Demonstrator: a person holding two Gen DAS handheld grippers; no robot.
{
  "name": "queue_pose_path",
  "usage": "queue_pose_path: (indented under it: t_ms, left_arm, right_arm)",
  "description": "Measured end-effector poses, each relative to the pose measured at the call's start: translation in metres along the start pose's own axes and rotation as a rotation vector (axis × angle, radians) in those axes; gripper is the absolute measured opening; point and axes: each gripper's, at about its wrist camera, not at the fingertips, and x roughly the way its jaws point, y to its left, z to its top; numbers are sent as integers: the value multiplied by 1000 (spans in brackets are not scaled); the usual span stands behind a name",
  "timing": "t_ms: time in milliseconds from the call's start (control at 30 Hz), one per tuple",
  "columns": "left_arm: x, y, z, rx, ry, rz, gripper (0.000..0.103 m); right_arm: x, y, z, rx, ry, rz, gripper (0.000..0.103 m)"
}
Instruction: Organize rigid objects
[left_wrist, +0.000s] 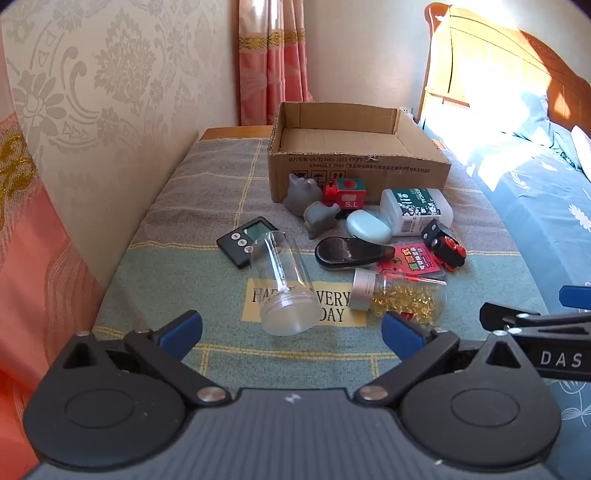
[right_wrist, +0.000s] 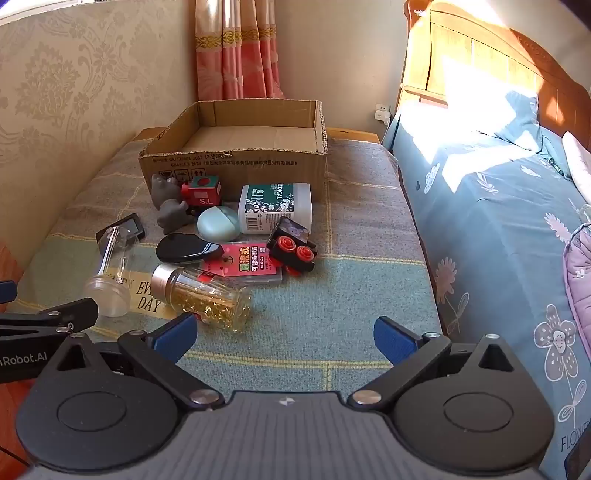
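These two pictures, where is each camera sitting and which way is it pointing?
Left wrist: sits on the left gripper, facing forward over the clear tube toward the cardboard box; its own open blue-tipped fingers show, with the right gripper at the right edge.
Right wrist: sits on the right gripper, facing the same way from nearer the bed; its open fingers show, with the left gripper at the left edge.
Shared: box, tube, gold-bead jar.

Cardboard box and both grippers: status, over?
Left gripper and right gripper open, holding nothing. Cardboard box empty; all items on the blanket. Clear tube and gold-bead jar lie nearest, in front.
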Motion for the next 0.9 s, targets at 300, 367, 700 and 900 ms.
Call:
queue_pose_path:
  t_ms: [300, 367, 700, 900]
  left_arm:
    - [2, 1, 0, -16, 9, -11, 102]
    - [3, 1, 0, -12, 8, -10, 102]
    - [-2, 2, -2, -23, -4, -7, 102]
    - [-3, 2, -2, -22, -4, -6, 102]
  right_arm:
    - [-1, 2, 0, -4, -9, 2, 103]
    - [0, 1, 1, -4, -3, -2, 103]
    - [-4, 3, 0, -7, -6, -1, 103]
    - [-4, 4, 1, -9, -5, -3, 103]
